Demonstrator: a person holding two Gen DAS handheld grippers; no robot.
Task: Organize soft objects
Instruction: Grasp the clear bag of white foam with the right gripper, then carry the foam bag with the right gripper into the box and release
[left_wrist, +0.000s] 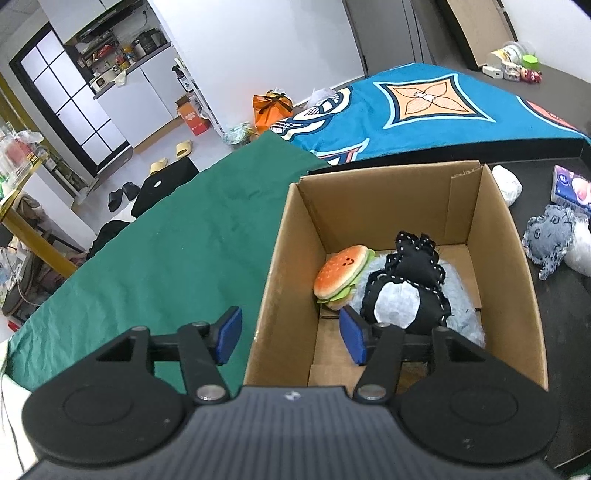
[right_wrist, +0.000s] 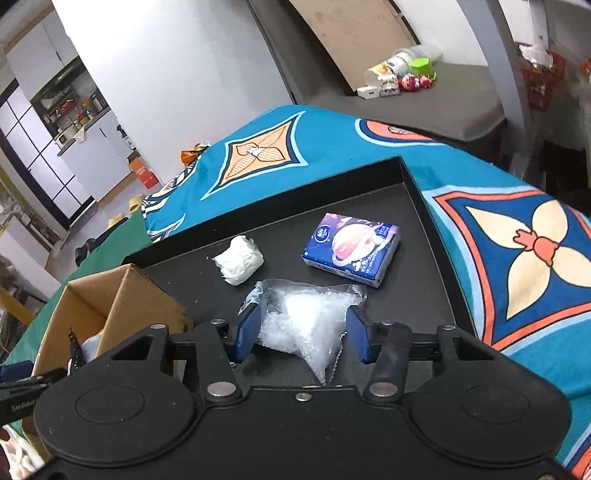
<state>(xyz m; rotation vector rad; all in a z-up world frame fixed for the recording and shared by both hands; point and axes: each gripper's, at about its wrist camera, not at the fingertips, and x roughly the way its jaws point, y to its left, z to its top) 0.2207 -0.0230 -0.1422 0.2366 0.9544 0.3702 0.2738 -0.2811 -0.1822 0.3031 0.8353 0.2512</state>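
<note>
The right gripper (right_wrist: 301, 334) hangs just over a clear bag (right_wrist: 306, 321) of white filling on the black tray (right_wrist: 421, 192). Its jaws stand apart with the bag between them: the left pad (right_wrist: 248, 330) looks to be against the bag's crinkled edge, the right pad clear of it, though the transparent film makes that contact hard to judge, so I read it as not yet gripped. The bag lies straight ahead of and below this tool, its long axis running slantwise from the far left, beside the left pad, toward the near right, where it tapers to a point close under the gripper body. That slant puts the jaws across the bag's bulk, so closing here should catch it. Beyond it lie a white wad (right_wrist: 239, 260), ahead and left, and a tissue pack (right_wrist: 351, 253), ahead and right. The left gripper (left_wrist: 291, 336) is open and empty, straddling the near left wall of the box (left_wrist: 284, 236), which already holds a burger toy (left_wrist: 341, 275) and a black-and-white plush (left_wrist: 406, 288). The right hand is plainly the nearer one to the bag; the box sits to its left.
</note>
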